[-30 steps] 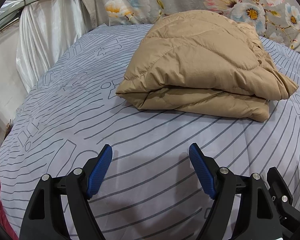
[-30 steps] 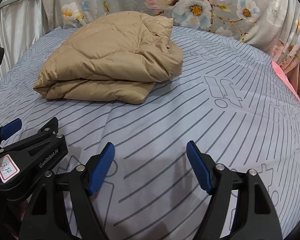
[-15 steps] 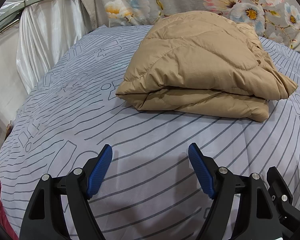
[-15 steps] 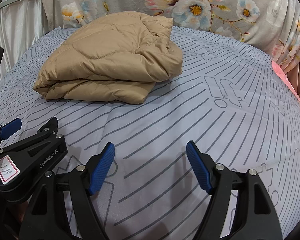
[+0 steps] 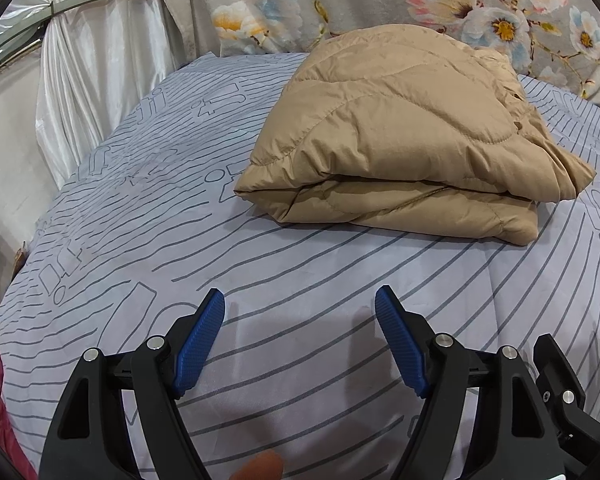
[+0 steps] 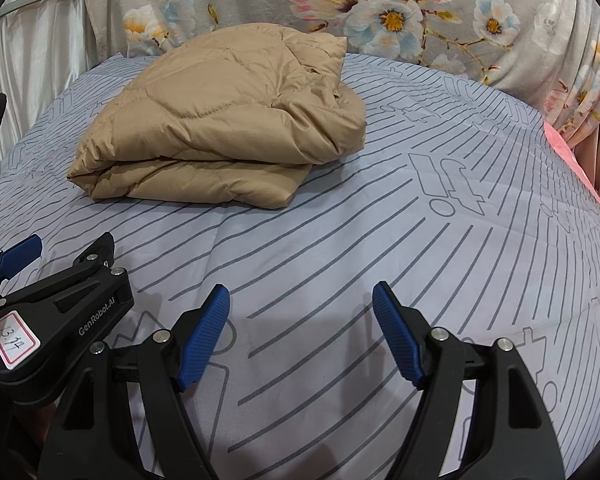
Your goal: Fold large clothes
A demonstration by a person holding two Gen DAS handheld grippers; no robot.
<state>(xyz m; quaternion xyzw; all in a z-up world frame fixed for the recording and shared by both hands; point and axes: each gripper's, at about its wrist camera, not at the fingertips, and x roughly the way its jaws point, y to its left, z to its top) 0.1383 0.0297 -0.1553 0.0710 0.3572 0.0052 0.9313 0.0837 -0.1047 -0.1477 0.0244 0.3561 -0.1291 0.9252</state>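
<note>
The tan quilted jacket (image 5: pixel 404 148) lies folded into a thick, puffy bundle on the bed (image 5: pixel 308 280), toward the far end, with its folded edge facing the near side and looser layers bunched at its right end. In the right wrist view the same jacket (image 6: pixel 228 136) sits left of centre, its rumpled collar end pointing toward the flowered cloth (image 6: pixel 400 12) that hangs just behind it. The grey bedsheet under the jacket carries dark wavy stripes and outlined shapes, and it lies mostly smooth around the bundle. To the left of the jacket, beyond the bed's edge, hangs a pale shiny curtain (image 5: pixel 84 80).

Nearer than the jacket, well apart from it, both tools hover over bare sheet. The left claw (image 5: pixel 300 320) stands wide open, blue pads spread, with nothing between them. The right claw (image 6: pixel 300 316) is spread just as wide and also empty. The left tool's black body and a small label show at the right view's left edge.
</note>
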